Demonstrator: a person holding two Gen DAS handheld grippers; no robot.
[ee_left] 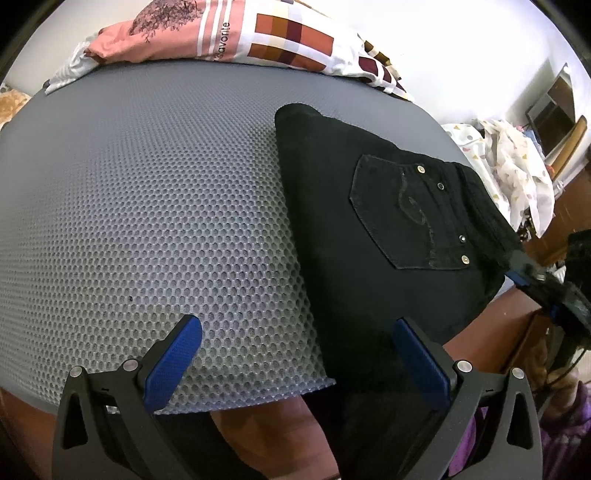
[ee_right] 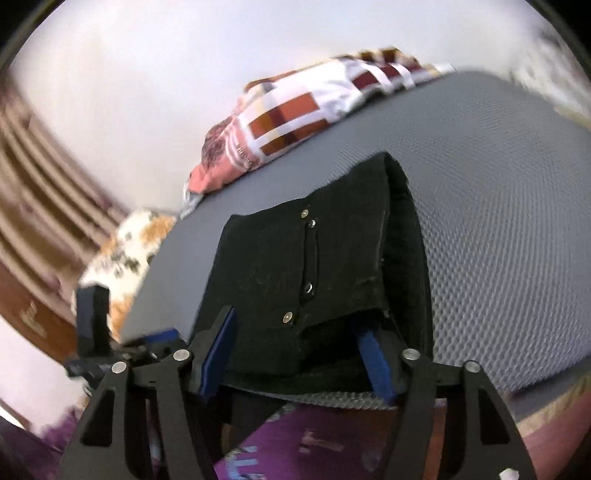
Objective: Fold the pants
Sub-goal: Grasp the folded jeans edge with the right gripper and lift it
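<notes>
Black pants [ee_left: 369, 229] lie folded on a grey honeycomb mat [ee_left: 147, 206], back pocket with rivets facing up; one part hangs over the near edge. My left gripper [ee_left: 295, 354] is open, its blue pads above the mat's near edge at the pants' left side, holding nothing. In the right wrist view the pants [ee_right: 306, 273] fill the centre. My right gripper [ee_right: 299, 354] is open, one pad on either side of the pants' near edge at the waistband; the right pad is partly tucked under a fold. The right gripper also shows in the left wrist view [ee_left: 535, 280].
A pink and checked pillow [ee_left: 236, 33] lies at the mat's far edge. A white patterned cloth [ee_left: 509, 162] hangs at the right. A wooden surface [ee_left: 266, 413] shows under the mat. A white and orange patterned cloth [ee_right: 125, 254] lies at the left.
</notes>
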